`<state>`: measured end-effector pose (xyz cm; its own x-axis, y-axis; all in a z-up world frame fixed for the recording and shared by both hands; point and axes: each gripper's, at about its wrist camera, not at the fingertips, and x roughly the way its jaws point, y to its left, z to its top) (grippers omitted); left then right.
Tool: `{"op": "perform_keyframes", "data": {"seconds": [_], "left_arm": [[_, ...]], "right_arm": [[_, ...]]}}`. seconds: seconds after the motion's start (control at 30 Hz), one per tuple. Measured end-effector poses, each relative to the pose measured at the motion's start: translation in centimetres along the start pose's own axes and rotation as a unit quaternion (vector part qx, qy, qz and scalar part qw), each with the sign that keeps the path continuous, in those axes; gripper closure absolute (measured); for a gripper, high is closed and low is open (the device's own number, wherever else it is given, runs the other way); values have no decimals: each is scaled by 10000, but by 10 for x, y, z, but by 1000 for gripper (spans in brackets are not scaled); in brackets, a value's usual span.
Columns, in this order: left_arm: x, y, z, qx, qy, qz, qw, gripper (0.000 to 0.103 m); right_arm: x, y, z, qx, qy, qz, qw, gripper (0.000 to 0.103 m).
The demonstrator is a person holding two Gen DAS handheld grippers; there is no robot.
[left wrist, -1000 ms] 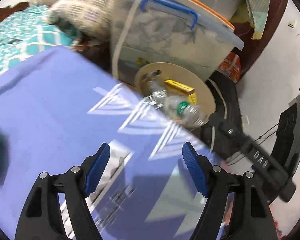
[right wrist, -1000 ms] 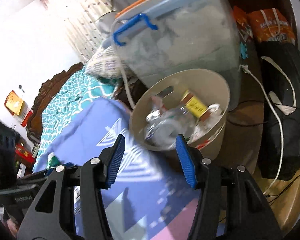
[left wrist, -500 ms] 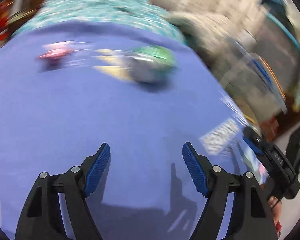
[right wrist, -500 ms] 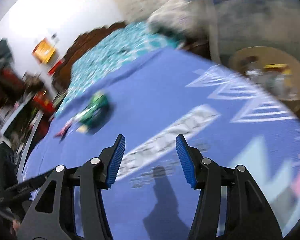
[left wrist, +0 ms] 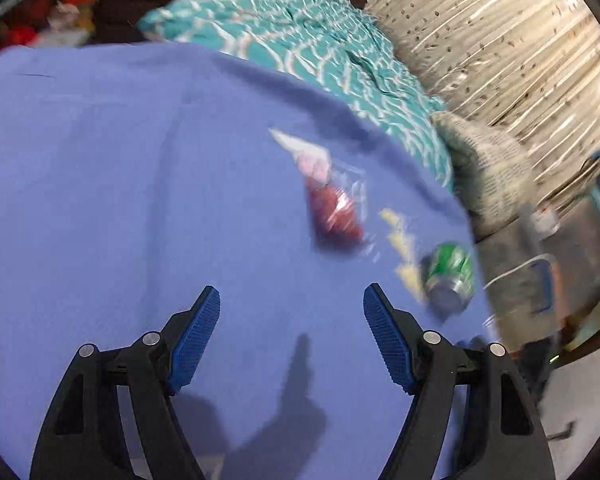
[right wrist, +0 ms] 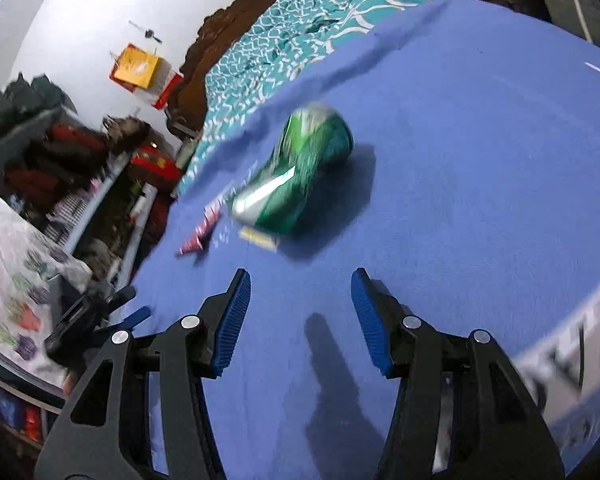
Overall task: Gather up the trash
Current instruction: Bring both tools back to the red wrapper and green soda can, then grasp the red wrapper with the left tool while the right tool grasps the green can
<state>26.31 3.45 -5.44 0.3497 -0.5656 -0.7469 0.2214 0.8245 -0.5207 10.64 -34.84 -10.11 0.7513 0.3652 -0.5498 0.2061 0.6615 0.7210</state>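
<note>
A green drink can (right wrist: 300, 172) lies on its side on the blue blanket (right wrist: 460, 160), a little ahead of my right gripper (right wrist: 298, 304), which is open and holds nothing. The same can (left wrist: 448, 280) shows at the right of the left wrist view, near the blanket's edge. My left gripper (left wrist: 292, 324) is open and empty above the blanket (left wrist: 120, 200). Ahead of it lie a red wrapper (left wrist: 334, 212), a clear plastic wrapper (left wrist: 354, 184), a white and pink paper scrap (left wrist: 304, 152) and a yellow scrap (left wrist: 400, 236). The red wrapper (right wrist: 200, 236) and the yellow scrap (right wrist: 258, 238) also show beyond the right gripper.
A teal patterned bedspread (left wrist: 300, 28) lies beyond the blanket, with a wooden headboard (right wrist: 228, 40) behind it. A pale pillow (left wrist: 488, 168) and a striped curtain (left wrist: 500, 40) stand at the right. Cluttered shelves (right wrist: 80, 168) are at the left. The other gripper (right wrist: 96, 312) shows low left.
Both views have swung away from the beige bin with bottles and the plastic tub onto the blanket. The can and wrappers have come into view. Both grippers stay open and empty.
</note>
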Motion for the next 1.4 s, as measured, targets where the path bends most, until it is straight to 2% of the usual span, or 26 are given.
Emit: {"op": "perform_keyframes", "data": {"seconds": [0.07, 0.13, 0.3, 0.4, 0.47, 0.5, 0.57, 0.6, 0.63, 0.67, 0.73, 0.8, 1.03, 1.2, 1.3, 1.4], "left_arm": [[27, -9, 21, 29, 220, -105, 9997, 33], [56, -10, 40, -144, 495, -208, 9985, 33], [87, -20, 66, -203, 631, -317, 9973, 33], [101, -36, 68, 29, 752, -263, 9968, 34], [106, -45, 63, 226, 785, -211, 9964, 39], [108, -48, 61, 301, 791, -177, 9963, 46], [115, -57, 54, 416, 863, -153, 9953, 69], [122, -59, 48, 365, 1060, -303, 9932, 89], [124, -59, 44, 329, 1053, -329, 9934, 90], [121, -62, 40, 389, 921, -214, 9948, 91], [119, -64, 35, 369, 883, -265, 9951, 93], [118, -61, 24, 105, 1041, -572, 9929, 95], [82, -75, -58, 229, 1116, -962, 9888, 96], [56, -86, -120, 265, 1212, -1247, 9844, 96], [49, -96, -142, 306, 1311, -1321, 9820, 96], [45, -122, -157, 600, 1370, -1368, 9792, 96]], "right_arm": [[4, -6, 14, 127, 42, 200, 9997, 48], [7, -13, 25, 252, 89, 312, 9992, 48], [35, -19, 48, 367, 234, 318, 9985, 47], [50, -18, 60, 422, 319, 402, 9978, 44], [58, -11, 61, 376, 374, 410, 9978, 44], [63, -9, 63, 342, 395, 387, 9979, 44], [71, -4, 62, 287, 410, 364, 9981, 46], [76, -2, 61, 272, 451, 389, 9979, 52], [80, -1, 60, 330, 480, 533, 9969, 68], [78, -2, 56, 492, 528, 840, 9938, 72], [75, -1, 50, 596, 549, 919, 9925, 73], [69, 1, 39, 617, 596, 951, 9918, 75], [14, -5, -28, 839, 772, 1336, 9845, 78], [-39, -22, -71, 994, 658, 1431, 9825, 78], [-68, -30, -86, 1009, 514, 1345, 9844, 80], [-93, -35, -96, 925, 303, 1218, 9878, 80]]}}
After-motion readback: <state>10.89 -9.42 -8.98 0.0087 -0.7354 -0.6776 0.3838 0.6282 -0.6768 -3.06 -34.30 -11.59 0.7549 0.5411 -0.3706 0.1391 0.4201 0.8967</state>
